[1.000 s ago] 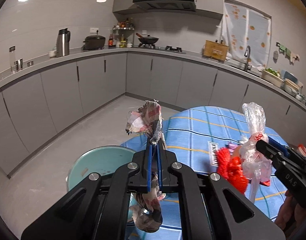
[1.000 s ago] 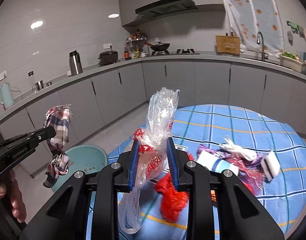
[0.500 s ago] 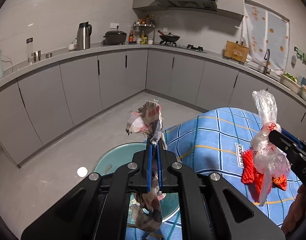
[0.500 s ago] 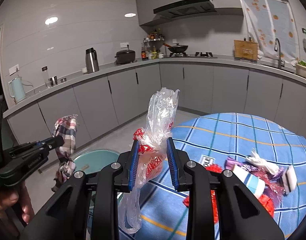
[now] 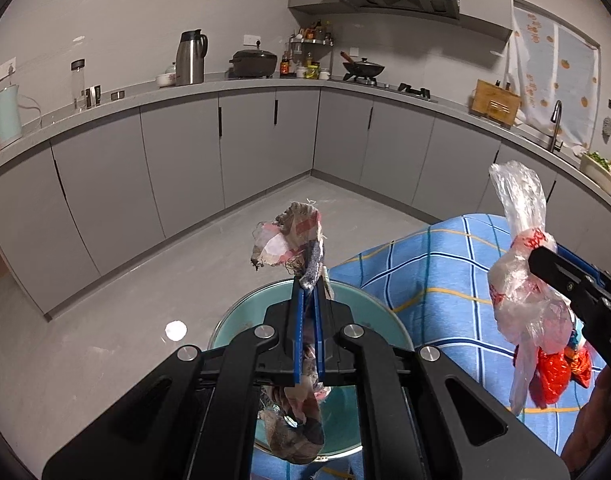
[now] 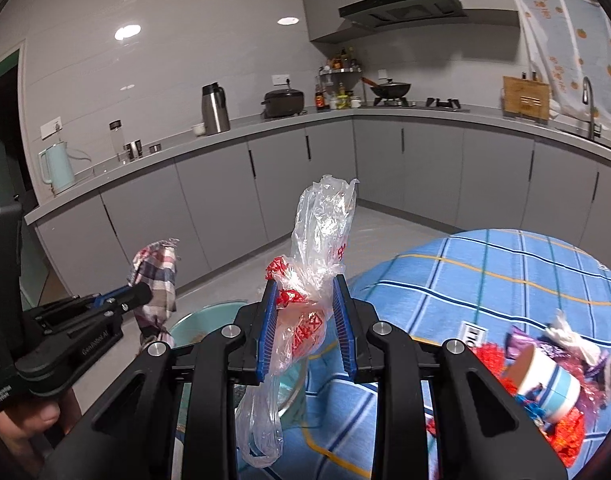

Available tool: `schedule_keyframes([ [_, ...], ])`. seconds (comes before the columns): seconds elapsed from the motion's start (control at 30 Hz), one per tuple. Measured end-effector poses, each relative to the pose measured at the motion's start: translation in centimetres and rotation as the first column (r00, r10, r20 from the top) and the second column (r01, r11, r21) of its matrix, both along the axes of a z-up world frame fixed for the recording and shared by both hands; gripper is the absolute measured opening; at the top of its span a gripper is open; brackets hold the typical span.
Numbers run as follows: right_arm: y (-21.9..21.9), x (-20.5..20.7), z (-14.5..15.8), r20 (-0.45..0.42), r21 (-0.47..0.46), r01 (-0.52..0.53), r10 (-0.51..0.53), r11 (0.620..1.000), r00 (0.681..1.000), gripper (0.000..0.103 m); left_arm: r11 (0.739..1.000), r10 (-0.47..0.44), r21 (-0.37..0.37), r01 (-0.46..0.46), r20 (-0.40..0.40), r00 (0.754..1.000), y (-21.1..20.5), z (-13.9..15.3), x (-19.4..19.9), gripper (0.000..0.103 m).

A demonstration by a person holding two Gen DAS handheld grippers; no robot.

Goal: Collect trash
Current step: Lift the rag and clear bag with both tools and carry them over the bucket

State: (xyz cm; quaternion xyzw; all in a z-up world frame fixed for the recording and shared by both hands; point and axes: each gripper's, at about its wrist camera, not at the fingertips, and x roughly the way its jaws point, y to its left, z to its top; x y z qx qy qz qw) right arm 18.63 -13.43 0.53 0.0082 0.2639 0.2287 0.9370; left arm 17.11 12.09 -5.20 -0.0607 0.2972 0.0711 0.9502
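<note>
While both loads hang clear of the blue checked cloth of the bench (image 6: 505, 264), the coming move turns on the round pale-green bin (image 5: 357, 304) that stands on the floor just off the bench's left edge; in the left wrist view it lies directly under and a little ahead of the left tongs (image 5: 308, 312), so the left hand is judged the nearer of the two. Those tongs are clenched on a crumpled checked rag in red, white and grey (image 5: 293, 236), its long axis upright, one end bunched above the pads and the other dangling below, over the bin's mouth. The right tongs (image 6: 305, 320) are clenched on a clear, crinkled plastic bag with red print (image 6: 321, 232), likewise upright, its tail drooping below the pads; seen from the right wrist, the bin's rim shows below and to the left of the bag, so that load probably has further to travel toward the bin. Further litter, a red mesh scrap (image 6: 489, 356) and a blue-and-white paper cup (image 6: 545, 380) on its side, lies near the bench's right edge; the grey floor (image 5: 145, 280) round the bin looks free for moving.
</note>
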Motion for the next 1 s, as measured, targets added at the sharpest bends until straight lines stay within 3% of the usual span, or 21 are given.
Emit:
schedule_keyframes([
  [1.0, 6.5, 3.3, -4.9, -0.11, -0.041, -0.144, 0.138, 0.989, 0.984, 0.029, 0.998, 0.031, -0.044, -0.035, -0.077, 0.997, 2.5, -4.0, 3.0, 0.006],
])
